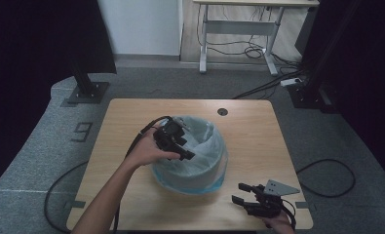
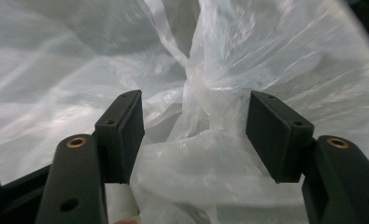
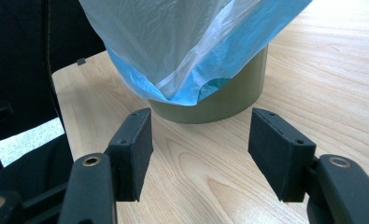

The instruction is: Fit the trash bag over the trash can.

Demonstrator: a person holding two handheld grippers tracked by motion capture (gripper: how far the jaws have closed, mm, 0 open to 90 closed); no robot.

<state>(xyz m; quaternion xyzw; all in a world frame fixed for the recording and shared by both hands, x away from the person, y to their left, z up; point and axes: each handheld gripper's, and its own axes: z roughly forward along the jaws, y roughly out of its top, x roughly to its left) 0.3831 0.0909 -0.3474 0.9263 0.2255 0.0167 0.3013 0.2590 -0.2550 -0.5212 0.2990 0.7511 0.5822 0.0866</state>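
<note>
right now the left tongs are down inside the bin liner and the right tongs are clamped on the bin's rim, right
Not quite. The left tongs are indeed inside the bin liner, but the right tongs are not on the bin. In the right gripper view they stand open over the bare wooden table, short of the bin's base, holding nothing.

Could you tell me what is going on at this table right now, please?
A person is working on a bin lined with a thin plastic bag on a wooden table. The left gripper reaches down into the bin, its fingers open on either side of a bunched fold of the bag, not pressing on it. The right gripper rests near the table's front edge, open and empty, pointing at the bin's base.
</note>
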